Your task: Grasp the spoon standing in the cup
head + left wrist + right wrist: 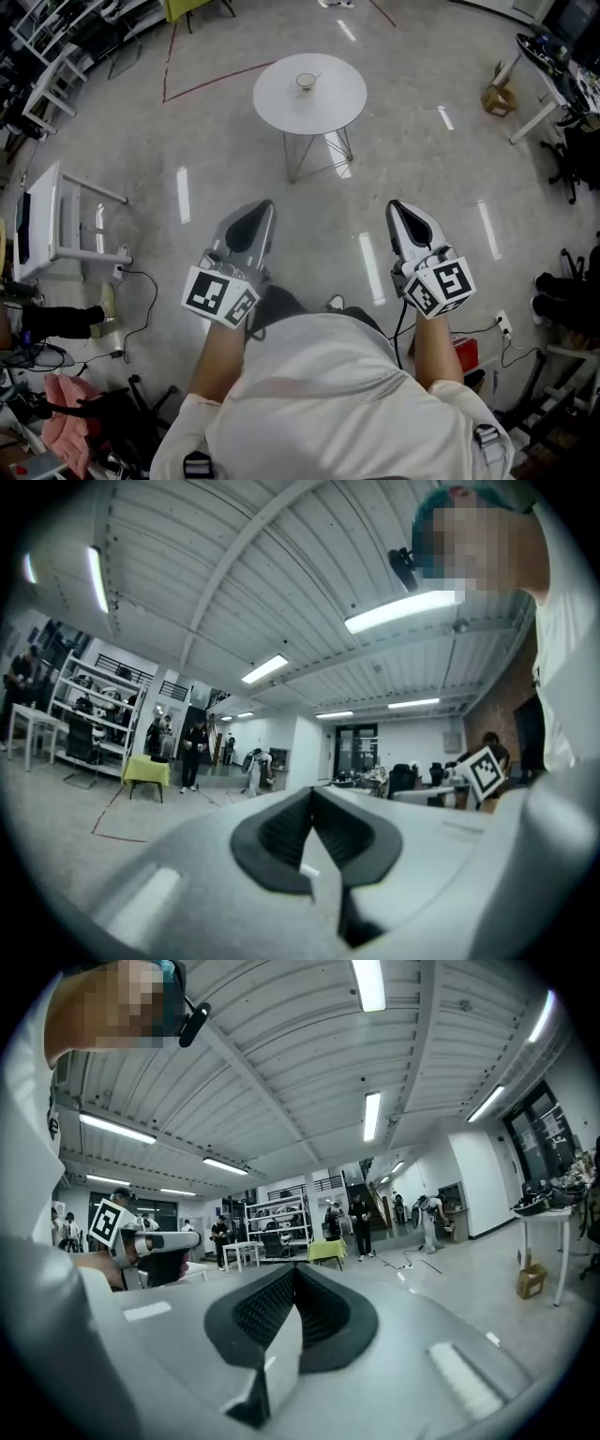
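A small cup (pixel 307 82) with a thin spoon (pixel 315 76) leaning in it stands on a round white table (pixel 339 101) far ahead of me in the head view. Both grippers are held close to my body, well short of the table and pointing toward it. The left gripper (pixel 266 206) is shut with nothing in it, and so is the right gripper (pixel 394 206). In the left gripper view the left gripper (pixel 312 794) shows its black pads meeting at the tip; the right gripper (pixel 293 1269) looks the same in its own view. Neither gripper view shows the cup.
Bare grey floor lies between me and the table, with a red tape line (pixel 208 80) to its left. A white cart (pixel 49 225) and cables sit at left. A cardboard box (pixel 498 97) and desk (pixel 548 89) stand at right. People stand far off.
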Demonstrator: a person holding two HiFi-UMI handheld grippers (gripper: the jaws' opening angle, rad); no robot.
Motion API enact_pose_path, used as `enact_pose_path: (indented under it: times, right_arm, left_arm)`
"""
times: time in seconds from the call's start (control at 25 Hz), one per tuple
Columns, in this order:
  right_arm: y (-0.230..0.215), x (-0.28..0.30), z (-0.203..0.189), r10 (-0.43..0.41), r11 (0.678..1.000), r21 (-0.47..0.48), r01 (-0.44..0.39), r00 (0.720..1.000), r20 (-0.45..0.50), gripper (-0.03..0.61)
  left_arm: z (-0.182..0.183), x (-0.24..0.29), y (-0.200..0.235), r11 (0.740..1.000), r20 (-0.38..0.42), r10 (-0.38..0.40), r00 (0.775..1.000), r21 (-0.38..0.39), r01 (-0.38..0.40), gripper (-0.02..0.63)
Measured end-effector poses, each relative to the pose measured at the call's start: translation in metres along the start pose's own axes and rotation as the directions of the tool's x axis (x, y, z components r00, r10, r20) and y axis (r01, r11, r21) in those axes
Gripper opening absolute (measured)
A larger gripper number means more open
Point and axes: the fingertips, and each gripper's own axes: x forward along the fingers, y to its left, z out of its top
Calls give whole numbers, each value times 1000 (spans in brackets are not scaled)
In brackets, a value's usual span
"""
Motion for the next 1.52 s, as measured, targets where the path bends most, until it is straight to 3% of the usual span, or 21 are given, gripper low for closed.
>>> enact_pose_path:
  times: [0.16,0.56,0.92,1.32,1.52]
  right_arm:
    - [-11,-1,2,11,1000,14,-11,1000,-11,3]
    - [-54,55,0,30,1000,0,-30,999,-32,3]
    - [-92,174,15,-8,1000,10,9,998,-61,3]
    - [-69,347,20,1,999,-39,-4,995,-98,3]
    - [-56,404,18,8,997,-77,-18,992,-124,3]
  left_arm:
    - [-1,10,-6,1000,-8,-5,1000,-6,5,2]
    - [-12,76,43,999,9,-26,1000,-35,26,2]
    - [-4,142,142,998,-7,-62,998,-30,62,2]
    - [-3,170,308,998,-29,-48,998,-50,47,2]
    - [0,177,368,997,-27,-44,999,-61,42,2]
